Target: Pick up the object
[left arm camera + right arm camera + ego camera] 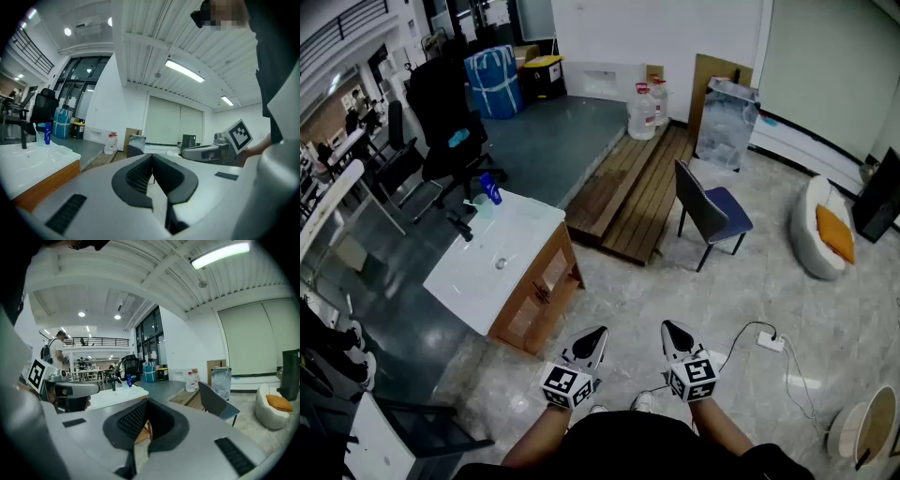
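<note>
Our left hand-held gripper (596, 335) and right hand-held gripper (668, 329), ribbed black jaws pressed together, empty, above marbled stone floor (750, 281); small blue plastic bottle (490, 188) upright on glossy white wood-sided bench (478, 281), well apart

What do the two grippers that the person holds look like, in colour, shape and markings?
Both the left gripper and the right gripper have light grey bodies tapering to black, ribbed jaw pads. Each carries a cube of black-and-white square markers. The person wears a black top.
</note>
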{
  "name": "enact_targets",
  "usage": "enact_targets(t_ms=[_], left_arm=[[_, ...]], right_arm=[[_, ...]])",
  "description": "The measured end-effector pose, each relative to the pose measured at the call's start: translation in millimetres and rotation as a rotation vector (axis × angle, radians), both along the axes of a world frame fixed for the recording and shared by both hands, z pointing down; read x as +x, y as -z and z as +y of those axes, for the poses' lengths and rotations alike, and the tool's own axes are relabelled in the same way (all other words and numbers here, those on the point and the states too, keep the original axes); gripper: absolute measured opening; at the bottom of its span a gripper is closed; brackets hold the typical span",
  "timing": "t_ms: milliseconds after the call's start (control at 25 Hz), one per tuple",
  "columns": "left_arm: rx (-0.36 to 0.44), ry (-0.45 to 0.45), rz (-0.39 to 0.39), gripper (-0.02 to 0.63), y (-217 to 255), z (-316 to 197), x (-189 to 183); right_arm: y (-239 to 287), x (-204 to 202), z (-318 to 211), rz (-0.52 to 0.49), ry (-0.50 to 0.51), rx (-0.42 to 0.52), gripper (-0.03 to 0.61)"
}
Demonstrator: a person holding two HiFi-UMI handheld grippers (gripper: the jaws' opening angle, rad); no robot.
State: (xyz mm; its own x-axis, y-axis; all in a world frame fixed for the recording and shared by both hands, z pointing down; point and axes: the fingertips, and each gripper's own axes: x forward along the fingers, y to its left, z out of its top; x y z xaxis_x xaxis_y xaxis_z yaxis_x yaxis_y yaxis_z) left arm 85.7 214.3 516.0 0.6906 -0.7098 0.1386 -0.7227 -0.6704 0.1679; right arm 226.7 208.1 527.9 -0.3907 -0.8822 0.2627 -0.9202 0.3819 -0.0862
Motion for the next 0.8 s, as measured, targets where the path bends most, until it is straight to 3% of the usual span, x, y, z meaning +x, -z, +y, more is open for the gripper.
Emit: enact_targets(t_ms=[400, 480, 640, 800], left_arm=[[-0.012, 0.002, -0.008, 0.020, -10, 10, -25], [-0.014, 0.000, -0.008, 0.020, -12, 10, -31], [-0.026, -0.013, 0.010, 0.020, -16, 16, -43], [-0.019, -0.030, 0.015, 0.020, -15, 20, -55]], right_arm=[[-7, -18, 11, 0.037, -0.017, 0.001, 0.018], [-8, -21, 11, -0.015, -0.031, -0.012, 0.018], [-14, -26, 15, -0.221, -0.077, -0.078, 0.018], [-12, -40, 20, -0.242, -0.076, -0.064, 0.018]])
